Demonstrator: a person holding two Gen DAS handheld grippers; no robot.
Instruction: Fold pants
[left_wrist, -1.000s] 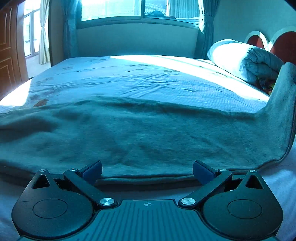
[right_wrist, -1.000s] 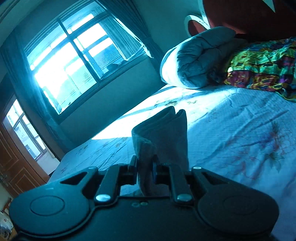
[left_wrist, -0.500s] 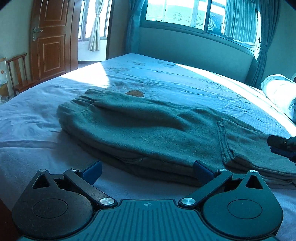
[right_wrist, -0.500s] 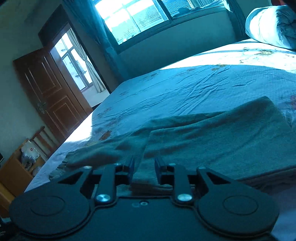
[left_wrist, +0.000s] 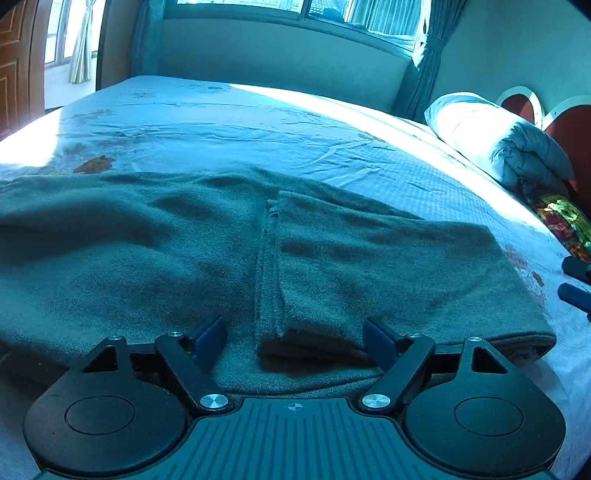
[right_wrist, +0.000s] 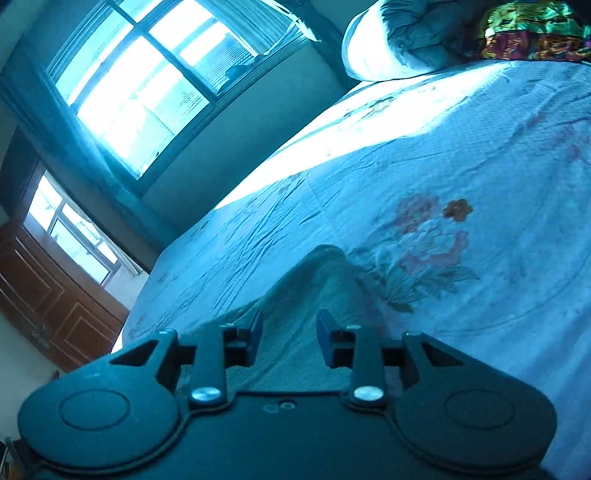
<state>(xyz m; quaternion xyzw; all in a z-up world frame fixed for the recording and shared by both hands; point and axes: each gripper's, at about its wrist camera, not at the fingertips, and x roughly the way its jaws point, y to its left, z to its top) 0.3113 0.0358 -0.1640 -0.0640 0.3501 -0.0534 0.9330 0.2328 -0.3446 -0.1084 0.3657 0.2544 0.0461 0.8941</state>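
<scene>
Grey-green fleece pants (left_wrist: 147, 251) lie flat on the bed, with the leg ends folded back over the middle (left_wrist: 388, 266); the cuff edge runs down the centre. My left gripper (left_wrist: 295, 341) is open and empty, low at the near edge of the pants, straddling the folded cuff. My right gripper (right_wrist: 289, 334) is open, with a corner of the pants (right_wrist: 317, 288) lying between and beyond its fingers, not pinched. Its fingertips (left_wrist: 576, 280) show at the right edge of the left wrist view.
The bed sheet (right_wrist: 461, 206) is pale blue with a flower print. A rolled quilt (left_wrist: 495, 144) and a colourful cloth (left_wrist: 565, 221) lie by the headboard. A window (right_wrist: 147, 81) and a wooden door (right_wrist: 55, 295) are beyond the bed.
The right gripper laid the leg ends over the pants, opened and let go, then drew back to the right. The left gripper swung from the waistband side toward the folded cuff.
</scene>
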